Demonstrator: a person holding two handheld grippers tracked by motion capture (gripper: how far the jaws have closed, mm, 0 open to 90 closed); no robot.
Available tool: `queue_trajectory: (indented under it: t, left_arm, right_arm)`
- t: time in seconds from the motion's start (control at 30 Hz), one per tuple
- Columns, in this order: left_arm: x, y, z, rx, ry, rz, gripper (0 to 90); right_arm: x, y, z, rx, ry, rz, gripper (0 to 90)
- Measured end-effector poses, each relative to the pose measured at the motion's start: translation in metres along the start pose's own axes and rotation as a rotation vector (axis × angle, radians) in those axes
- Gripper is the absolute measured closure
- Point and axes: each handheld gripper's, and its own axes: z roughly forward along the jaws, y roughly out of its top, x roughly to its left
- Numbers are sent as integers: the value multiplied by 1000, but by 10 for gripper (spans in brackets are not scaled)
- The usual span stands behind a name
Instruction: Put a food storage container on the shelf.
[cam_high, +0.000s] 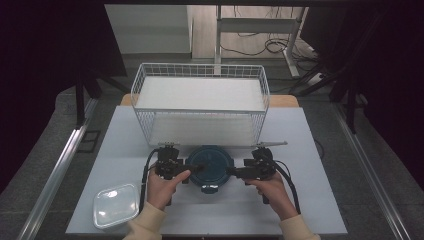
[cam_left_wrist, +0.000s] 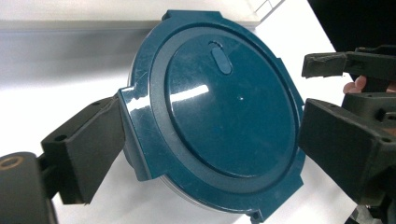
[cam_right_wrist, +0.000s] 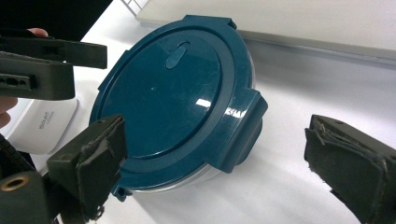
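A round container with a dark teal clip-on lid (cam_high: 210, 165) sits on the white table just in front of the wire basket. My left gripper (cam_high: 193, 169) is at its left edge and my right gripper (cam_high: 231, 172) at its right edge, each held in a hand. In the left gripper view the lid (cam_left_wrist: 224, 116) lies between my open jaws, the left one close against a lid tab. In the right gripper view the lid (cam_right_wrist: 163, 98) lies ahead, my right gripper (cam_right_wrist: 217, 140) is wide open, and its right jaw is well clear of the container.
A white wire basket (cam_high: 200, 69) with a white liner stands behind the container. A clear square lidded box (cam_high: 116, 205) sits at the table's front left, also seen as a white box (cam_right_wrist: 44, 126). Bare table surface (cam_high: 310, 200) lies to the right.
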Motion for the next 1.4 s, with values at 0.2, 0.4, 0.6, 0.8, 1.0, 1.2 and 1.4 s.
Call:
queue_trajectory:
  t: [0.2, 0.4, 0.6, 0.8, 1.0, 1.2, 1.4]
  left_arm:
    - [5, 2, 10, 34, 23, -43, 34]
    - [14, 2, 21, 73, -11, -94, 31]
    - [25, -3, 31, 105, -35, -121, 50]
    - [26, -3, 34, 114, -73, -125, 83]
    - [29, -4, 35, 115, -97, -151, 109]
    - [37, -10, 35, 115, -162, -202, 163]
    - [34, -10, 33, 109, -148, -215, 183]
  right_arm:
    - [0, 0, 8, 18, 21, 18, 35]
    - [-2, 1, 19, 33, 39, 49, 28]
    - [-2, 0, 30, 48, 61, 76, 28]
    - [-3, -2, 40, 72, 85, 105, 36]
    - [-5, -5, 47, 85, 111, 150, 67]
    - [-7, -6, 47, 102, 116, 246, 157]
    - [-10, -5, 41, 97, 121, 327, 252]
